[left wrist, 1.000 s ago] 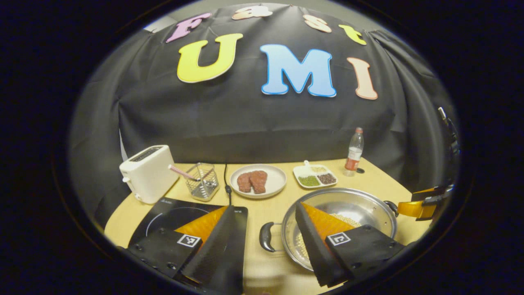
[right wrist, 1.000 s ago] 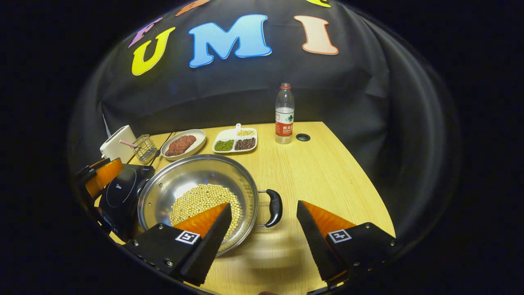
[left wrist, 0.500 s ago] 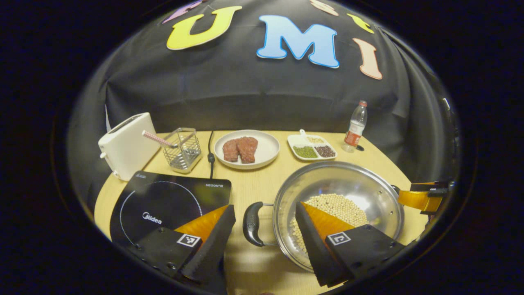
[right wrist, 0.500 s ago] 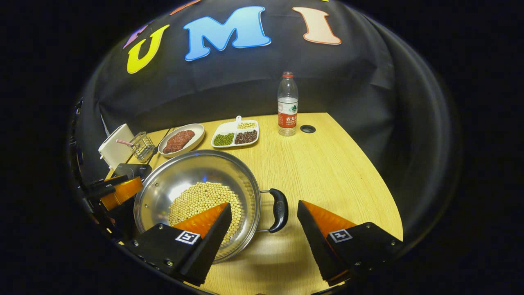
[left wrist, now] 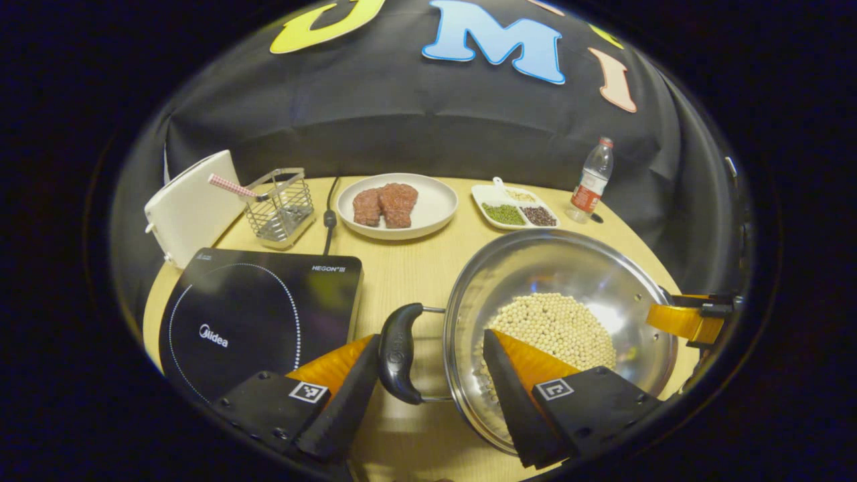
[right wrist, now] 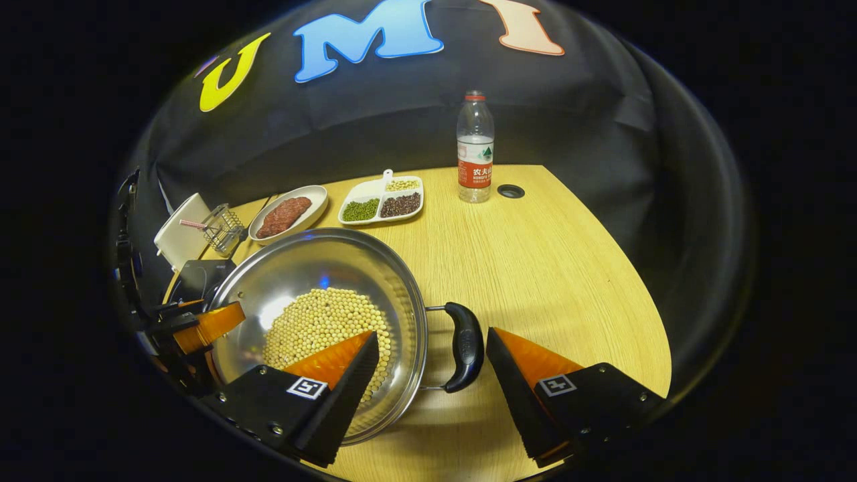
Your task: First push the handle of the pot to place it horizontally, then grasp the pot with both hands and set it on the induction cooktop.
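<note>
A steel pot (left wrist: 569,268) holding soybeans (left wrist: 556,325) stands on the wooden table, right of the black induction cooktop (left wrist: 261,314). Its two black handles point left and right. My left gripper (left wrist: 432,341) is open around the pot's left handle (left wrist: 400,351), which lies close to the left finger. In the right gripper view, my right gripper (right wrist: 432,338) is open around the pot's (right wrist: 315,268) right handle (right wrist: 465,345), near its right finger; its other finger hangs over the beans. Each gripper appears at the pot's far side in the other's view.
Behind the cooktop stand a white toaster (left wrist: 191,204) and a wire basket (left wrist: 281,207), with a cable (left wrist: 328,217) beside them. A plate of meat (left wrist: 395,204), a divided dish of beans (left wrist: 512,211) and a water bottle (left wrist: 589,181) line the back.
Both grippers have come down and forward toward the pot. Each handle now sits between an open pair of fingers. The pot has not moved.
</note>
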A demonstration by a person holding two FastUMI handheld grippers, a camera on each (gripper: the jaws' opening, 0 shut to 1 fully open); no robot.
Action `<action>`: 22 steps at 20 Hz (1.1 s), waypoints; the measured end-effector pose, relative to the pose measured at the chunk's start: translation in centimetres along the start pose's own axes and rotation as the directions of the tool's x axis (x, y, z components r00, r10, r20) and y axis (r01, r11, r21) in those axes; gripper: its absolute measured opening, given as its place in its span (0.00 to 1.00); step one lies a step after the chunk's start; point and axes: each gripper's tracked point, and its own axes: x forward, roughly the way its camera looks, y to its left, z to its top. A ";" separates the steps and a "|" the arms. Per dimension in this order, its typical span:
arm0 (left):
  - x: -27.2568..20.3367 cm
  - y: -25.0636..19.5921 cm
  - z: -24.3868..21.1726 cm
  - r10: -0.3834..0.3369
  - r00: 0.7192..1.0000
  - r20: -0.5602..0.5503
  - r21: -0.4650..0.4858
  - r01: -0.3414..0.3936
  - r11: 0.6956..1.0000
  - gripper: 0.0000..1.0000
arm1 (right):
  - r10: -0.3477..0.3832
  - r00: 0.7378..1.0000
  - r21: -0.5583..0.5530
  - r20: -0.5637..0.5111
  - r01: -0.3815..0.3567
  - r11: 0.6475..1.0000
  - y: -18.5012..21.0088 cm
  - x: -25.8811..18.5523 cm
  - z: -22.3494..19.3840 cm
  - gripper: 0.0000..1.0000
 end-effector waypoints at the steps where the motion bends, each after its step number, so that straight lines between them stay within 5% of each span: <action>1: 0.2 0.0 -0.3 -0.001 1.000 -0.008 -0.004 0.001 1.000 0.97 | 0.000 1.000 0.009 -0.013 0.000 1.000 -0.1 0.4 -0.1 0.99; 5: 0.9 -0.2 -0.6 0.005 1.000 -0.023 0.002 -0.005 1.000 0.93 | 0.001 1.000 0.064 -0.017 0.000 0.998 -0.3 1.5 0.5 0.96; 6: 0.9 -0.2 -0.5 0.006 1.000 -0.023 0.003 -0.006 1.000 0.93 | -0.001 1.000 0.077 -0.018 0.003 0.997 -0.5 1.8 0.6 0.74; 7: 1.0 -0.2 -0.5 0.008 1.000 -0.022 0.004 -0.008 1.000 0.96 | -0.006 1.000 0.085 -0.025 0.008 0.996 -0.9 1.8 0.6 0.73; 8: 1.2 -0.2 -0.5 0.009 1.000 -0.022 0.005 -0.009 1.000 0.95 | 0.005 0.999 0.098 -0.036 -0.002 0.995 -0.6 2.0 0.4 0.60; 13: 1.5 0.3 -0.6 0.034 0.999 -0.029 0.016 -0.034 0.999 0.91 | 0.001 0.998 0.058 -0.058 0.002 0.998 -0.7 2.5 -0.6 0.66; 18: 1.8 0.9 -0.7 0.035 0.999 -0.018 -0.045 -0.036 0.998 0.68 | 0.010 0.998 0.040 -0.068 -0.008 0.999 -0.7 2.2 -0.8 0.56; 22: 1.8 0.8 -0.6 0.040 0.999 -0.016 -0.031 -0.040 0.999 0.68 | -0.008 0.998 0.012 -0.070 0.008 1.000 -0.6 2.0 -0.7 0.53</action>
